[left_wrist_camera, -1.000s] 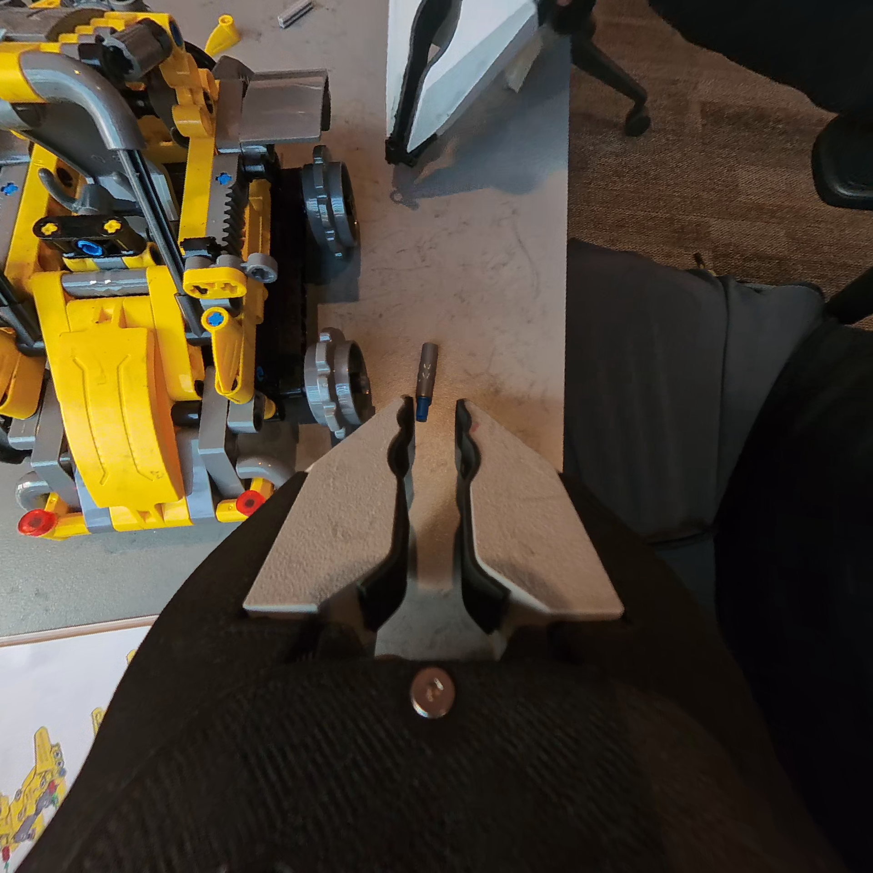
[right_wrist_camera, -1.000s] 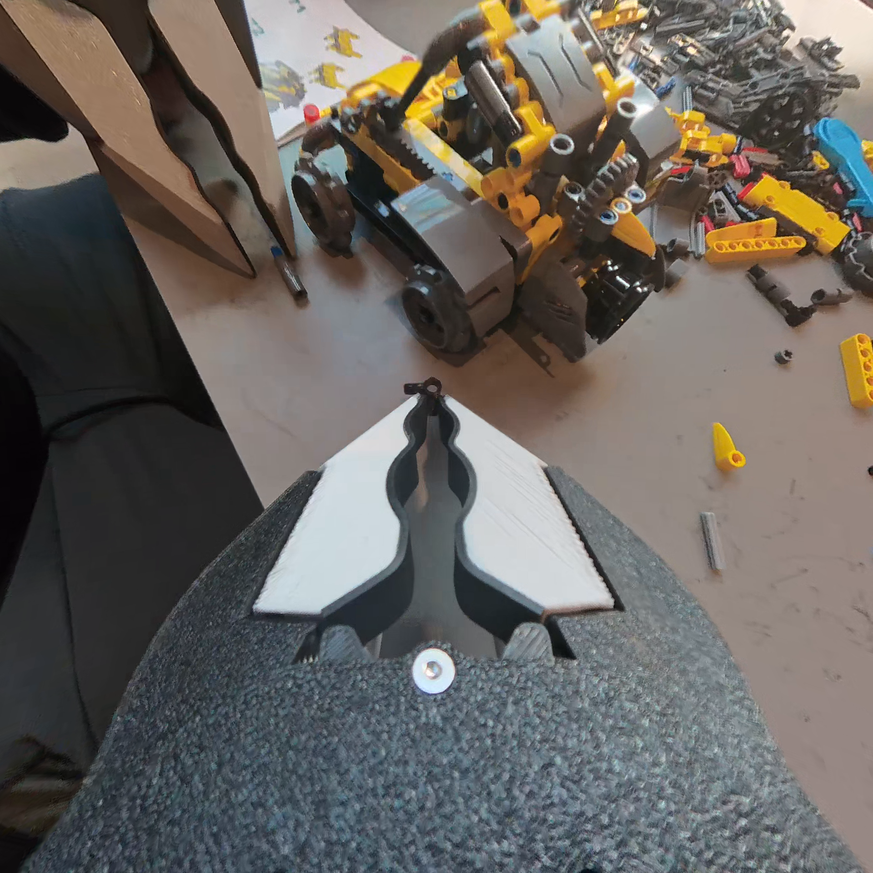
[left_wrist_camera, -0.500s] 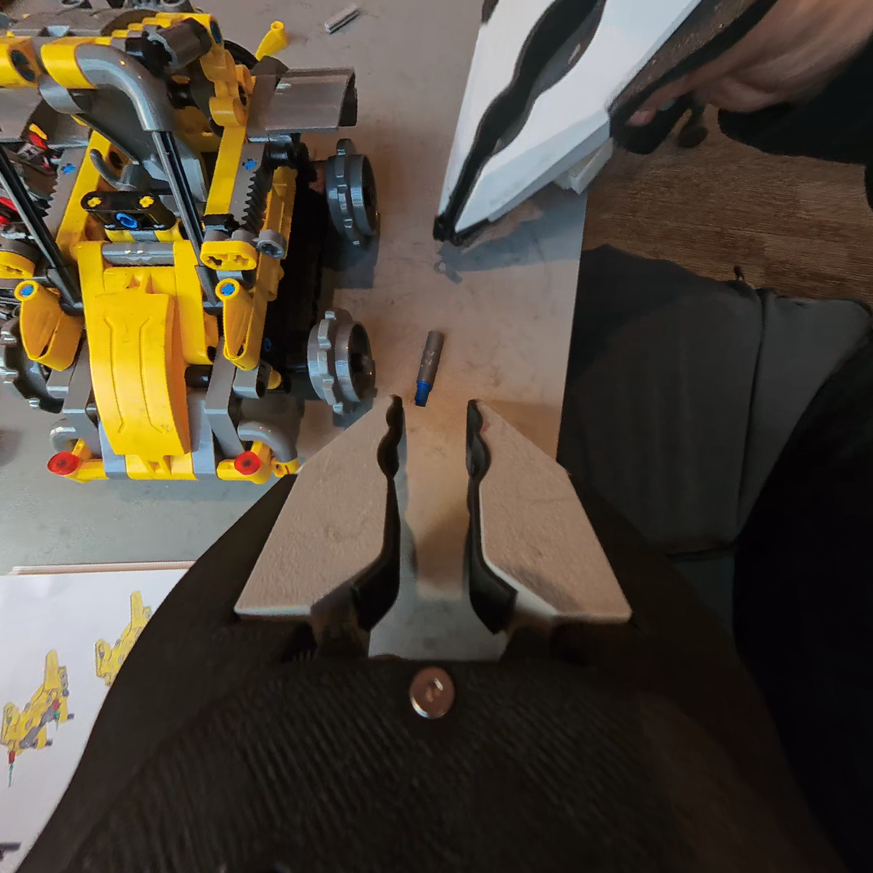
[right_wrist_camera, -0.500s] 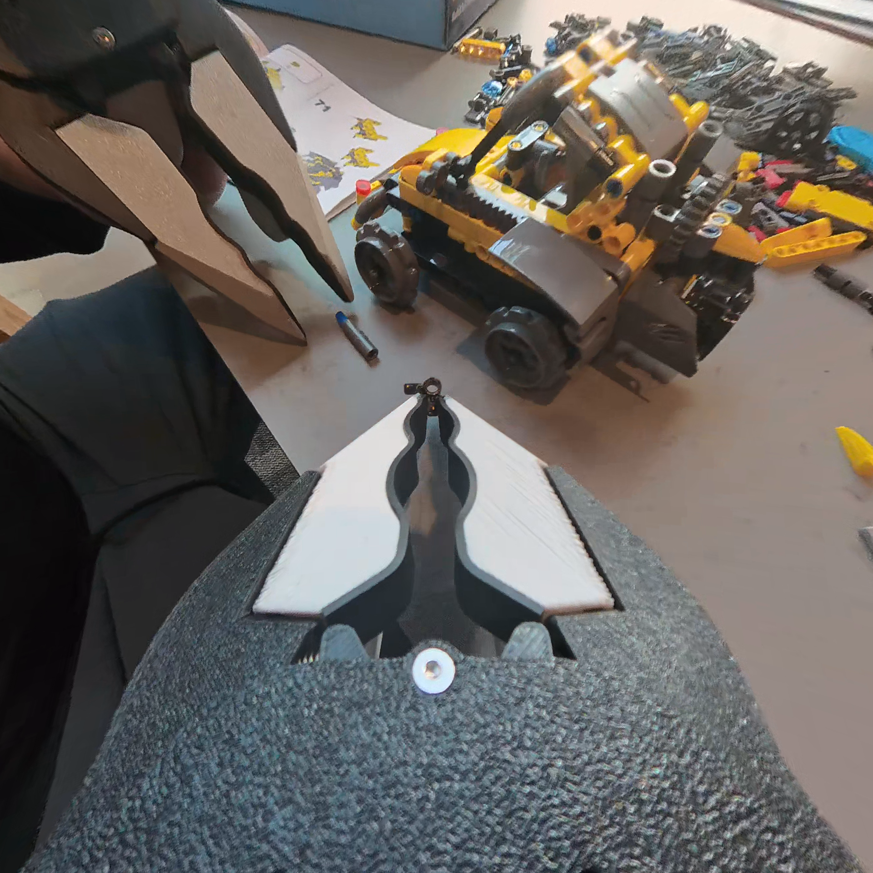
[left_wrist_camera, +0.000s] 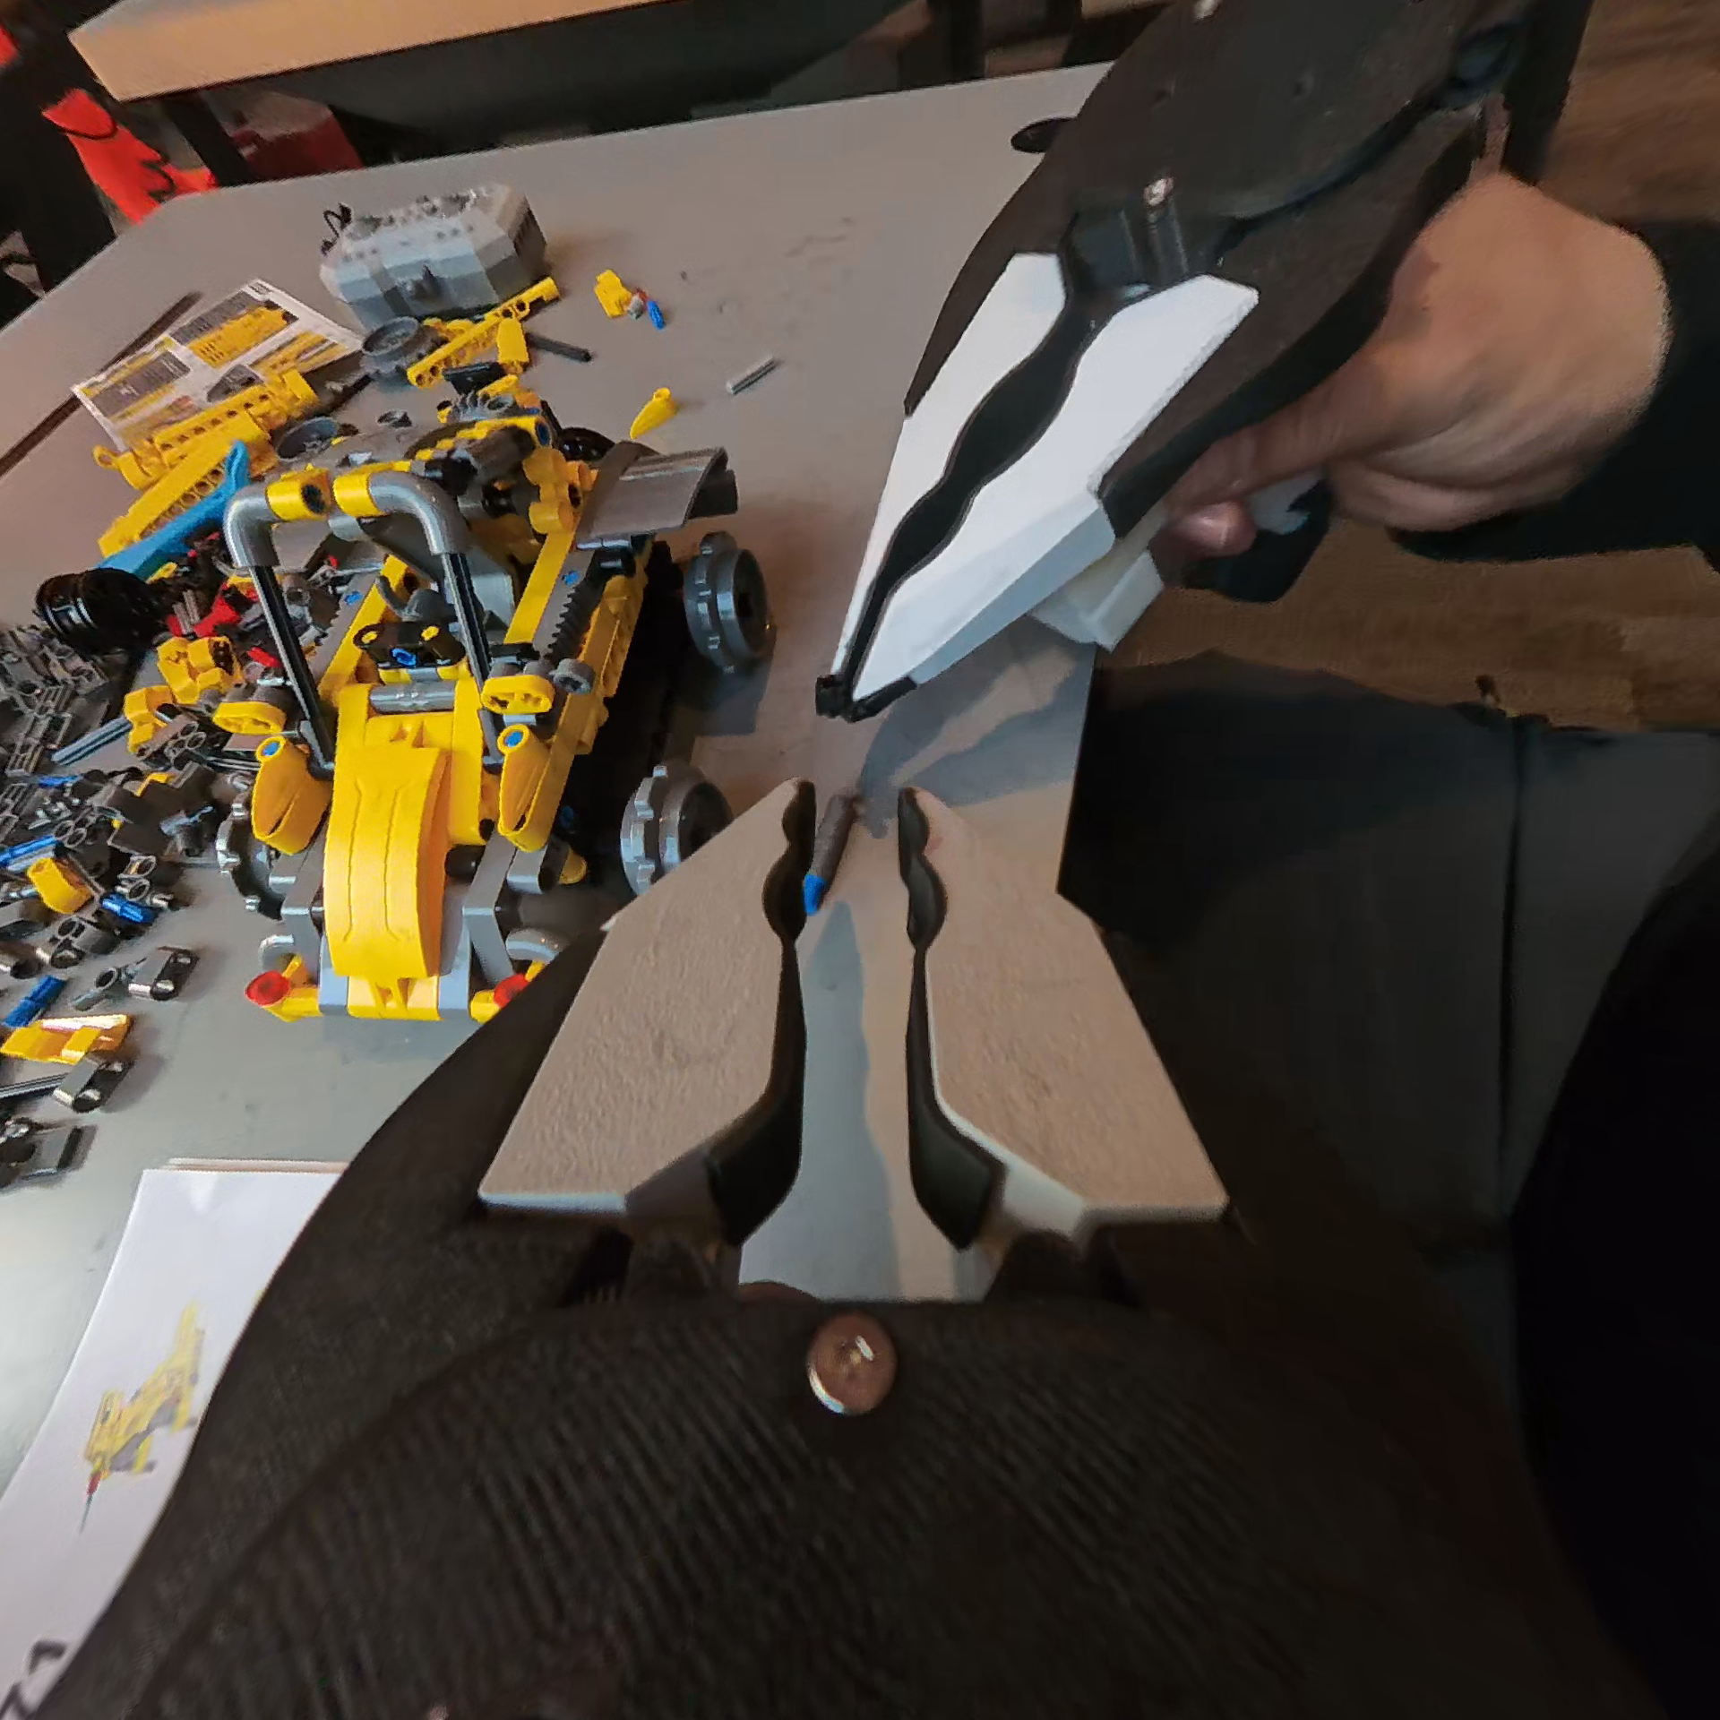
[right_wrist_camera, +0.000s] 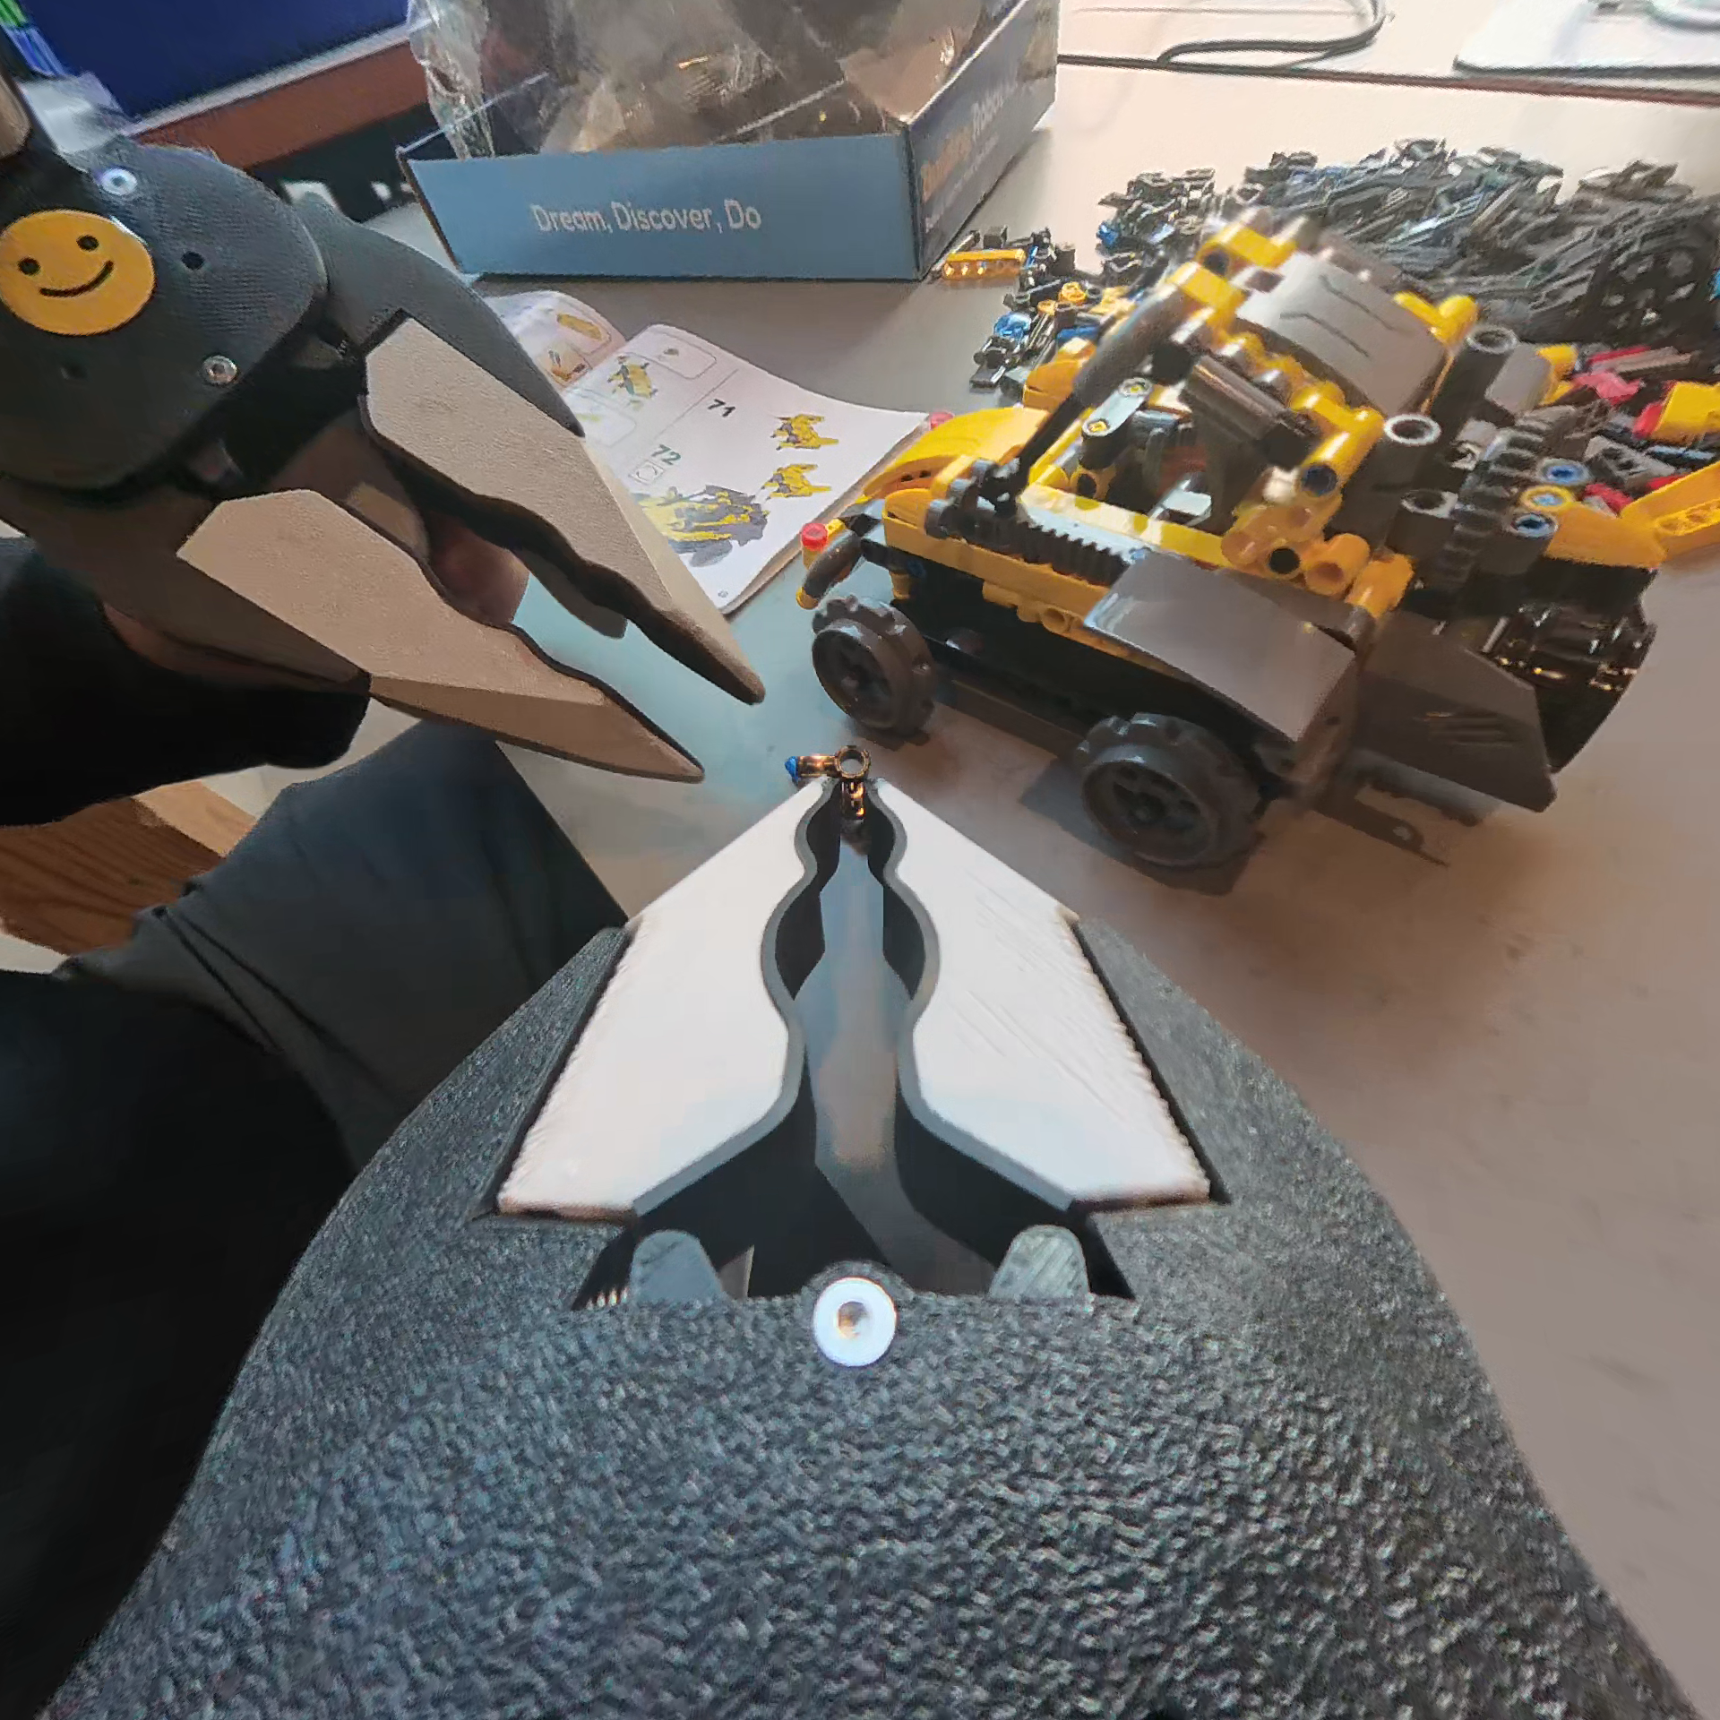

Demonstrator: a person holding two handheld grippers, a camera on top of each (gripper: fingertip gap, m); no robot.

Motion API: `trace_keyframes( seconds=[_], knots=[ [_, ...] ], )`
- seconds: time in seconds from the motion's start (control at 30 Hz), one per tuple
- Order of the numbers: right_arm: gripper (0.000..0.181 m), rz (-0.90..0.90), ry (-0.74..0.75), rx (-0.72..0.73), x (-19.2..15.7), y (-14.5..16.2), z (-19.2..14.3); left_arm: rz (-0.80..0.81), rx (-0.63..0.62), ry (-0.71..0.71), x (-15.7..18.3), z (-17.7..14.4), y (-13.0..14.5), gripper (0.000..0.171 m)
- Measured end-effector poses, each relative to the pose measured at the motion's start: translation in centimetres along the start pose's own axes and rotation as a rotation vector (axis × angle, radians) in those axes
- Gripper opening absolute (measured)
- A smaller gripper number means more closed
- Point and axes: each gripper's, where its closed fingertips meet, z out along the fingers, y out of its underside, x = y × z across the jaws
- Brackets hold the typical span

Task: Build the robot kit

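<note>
The left gripper has a black ribbed shell, grey wedge fingers with wavy black inner edges, a brass-toned screw and a yellow smiley sticker. The right gripper has a grainy dark-grey shell, white fingers and a silver screw. Dark sleeves and dark trousers show.

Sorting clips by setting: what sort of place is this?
Likely an office or workshop table used for toy building: a half-built yellow model vehicle, loose bricks and an instruction booklet.
</note>
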Motion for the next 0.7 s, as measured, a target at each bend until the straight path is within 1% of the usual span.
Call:
trace_keyframes(
  seconds=[0.07,0.2,0.37,0.47,0.53,0.63,0.7],
  knots=[
    [0.001,-0.024,0.011,0.009,-0.7,-0.3,0.3,-0.014,0.016,-0.009,0.0,0.1,-0.4,0.014],
    [0.001,-0.098,0.031,0.011,-1.8,-0.6,0.8,0.008,0.006,-0.023,0.0,0.3,-0.3,0.014],
    [0.001,-0.119,0.058,0.031,-1.9,-0.8,0.9,0.060,-0.002,-0.060,-0.1,0.2,-0.2,0.010],
    [0.001,-0.190,0.085,0.036,-1.9,-0.8,0.8,0.049,-0.002,-0.053,-0.1,0.2,-0.1,0.006],
    [0.001,-0.272,0.113,0.052,-1.9,-1.0,0.6,0.024,0.003,-0.020,0.1,0.0,-0.1,0.005],
    [0.001,-0.373,0.147,0.096,-2.3,-1.7,0.1,-0.056,0.017,0.067,0.7,-0.3,-0.3,0.005],
    [0.001,-0.441,0.144,0.138,-3.1,-2.4,-0.3,-0.119,0.037,0.141,1.2,-0.6,-0.6,0.005]
  ],
)
